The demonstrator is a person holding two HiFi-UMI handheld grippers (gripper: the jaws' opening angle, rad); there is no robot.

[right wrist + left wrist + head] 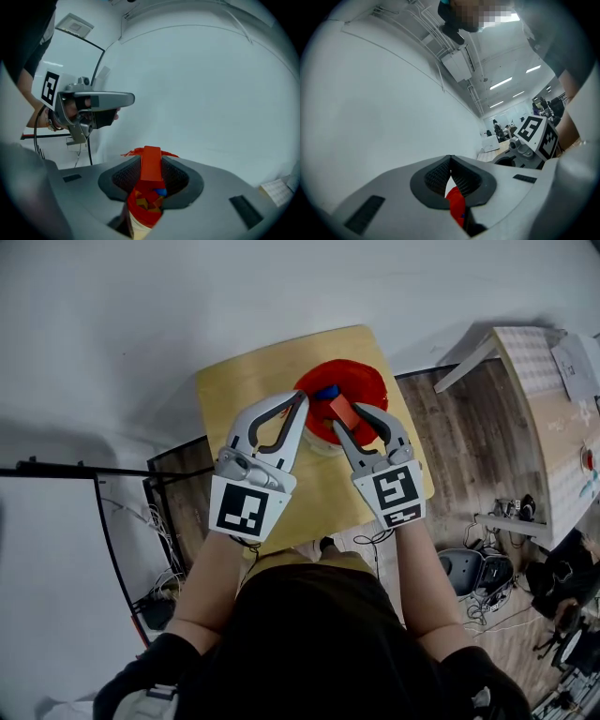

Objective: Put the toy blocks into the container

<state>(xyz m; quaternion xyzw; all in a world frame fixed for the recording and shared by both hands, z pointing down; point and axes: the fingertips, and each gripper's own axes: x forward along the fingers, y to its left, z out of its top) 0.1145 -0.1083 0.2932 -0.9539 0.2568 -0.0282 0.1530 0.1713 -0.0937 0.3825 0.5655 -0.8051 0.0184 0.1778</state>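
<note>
**A:** Where does the container (364, 378) lie from the right gripper (347, 418)?

**B:** Straight underneath. It stands at the far side of the table (234, 390), and the right gripper hangs over its near-right part. In the right gripper view the container's mouth shows below, through the gap between the jaws, with a blue block (326, 392) and other blocks already inside.

**A:** And what does it hold?

**B:** A red block (340, 408). The jaws stand partway closed, with the pads pressing on two of its sides. The block's long axis runs along the jaws, so it points far and slightly left, and its free end juts past the tips over the opening.

**A:** The left gripper (300, 397)?

**B:** Its jaws are together with nothing in them, just beside the container's left rim. The right one is nearer the drop. I'd judge that only parting its jaws is needed, and the block should fall end-first.
</note>
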